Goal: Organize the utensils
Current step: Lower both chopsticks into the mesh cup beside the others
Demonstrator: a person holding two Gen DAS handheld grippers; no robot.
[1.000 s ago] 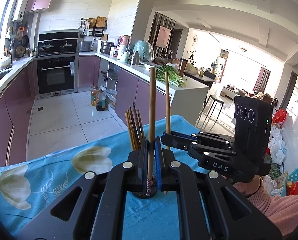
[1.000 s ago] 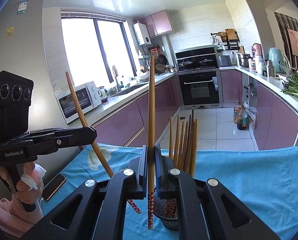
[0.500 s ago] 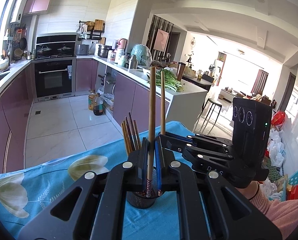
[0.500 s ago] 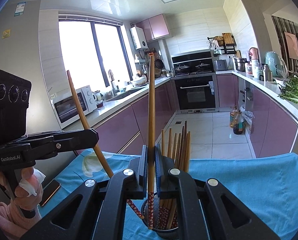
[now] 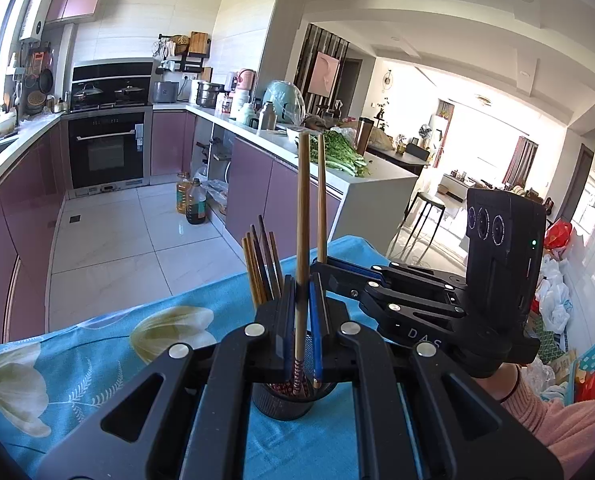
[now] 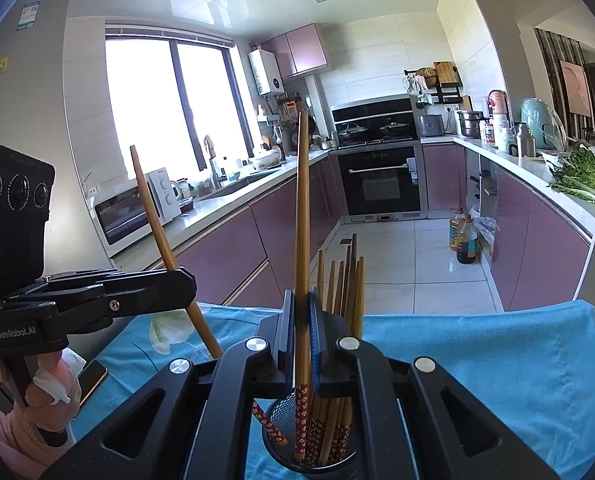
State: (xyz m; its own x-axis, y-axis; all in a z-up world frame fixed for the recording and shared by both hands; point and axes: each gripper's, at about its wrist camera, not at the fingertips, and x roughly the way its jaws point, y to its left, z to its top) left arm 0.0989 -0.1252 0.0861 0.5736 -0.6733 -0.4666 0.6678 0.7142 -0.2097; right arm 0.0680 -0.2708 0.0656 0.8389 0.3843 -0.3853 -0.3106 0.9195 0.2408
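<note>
My left gripper [image 5: 302,320] is shut on a wooden chopstick [image 5: 303,216], held upright with its patterned tip inside the black mesh holder [image 5: 285,404]. My right gripper [image 6: 302,332] is shut on another chopstick [image 6: 302,220], its tip also down in the holder [image 6: 309,460]. Several chopsticks [image 6: 343,280] stand in the holder. The right gripper shows in the left wrist view [image 5: 325,268] with its chopstick [image 5: 321,192]. The left gripper shows in the right wrist view [image 6: 185,284], its chopstick [image 6: 153,216] tilted.
The holder stands on a blue floral tablecloth [image 5: 97,344]. A phone [image 6: 91,376] lies at the left by the hand. Purple kitchen cabinets [image 6: 257,240], an oven [image 6: 381,184] and the tiled floor lie beyond the table edge.
Both grippers have lowered their chopsticks, so the tips have gone down into the holder. The holder now sits closer beneath both grippers.
</note>
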